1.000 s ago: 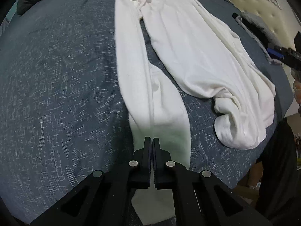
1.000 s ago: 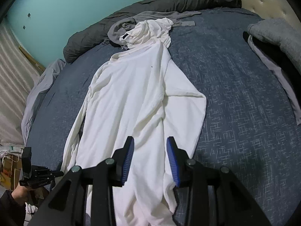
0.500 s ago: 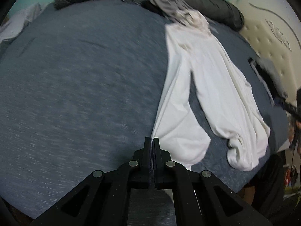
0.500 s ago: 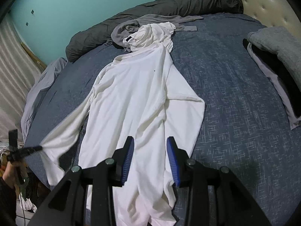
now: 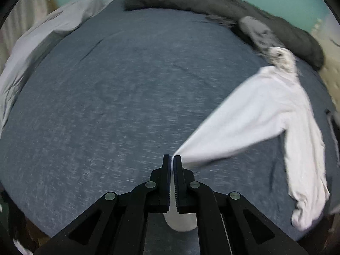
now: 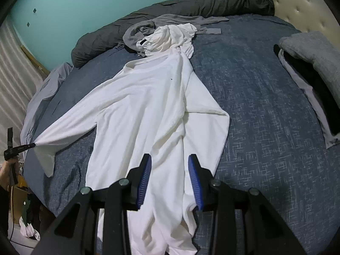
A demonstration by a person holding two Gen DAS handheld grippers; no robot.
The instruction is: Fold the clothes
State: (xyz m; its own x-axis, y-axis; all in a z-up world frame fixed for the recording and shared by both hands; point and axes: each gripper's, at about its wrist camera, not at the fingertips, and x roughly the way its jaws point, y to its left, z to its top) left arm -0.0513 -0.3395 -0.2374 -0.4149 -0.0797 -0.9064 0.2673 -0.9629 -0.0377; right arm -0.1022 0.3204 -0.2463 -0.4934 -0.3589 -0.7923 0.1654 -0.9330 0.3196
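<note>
A white long-sleeved shirt lies lengthwise on the blue bed, its collar end far from me. One sleeve is stretched taut out to the left. My left gripper pinches that sleeve near the cuff, and the cuff hangs below the fingers. Its jaws are opening slightly, with the cloth still between them. In the right wrist view the left gripper shows at the bed's left edge. The other sleeve lies folded beside the body. My right gripper hovers open over the shirt's lower part, holding nothing.
A dark grey duvet runs along the far edge, with a grey garment and bunched white cloth before it. A folded stack of clothes sits at the right. A pale sheet hangs off the left side. A padded headboard stands at the back right.
My left gripper has swung outward and up with the sleeve, pulling it away from the shirt's body until it is taut. The right gripper has stayed put.
</note>
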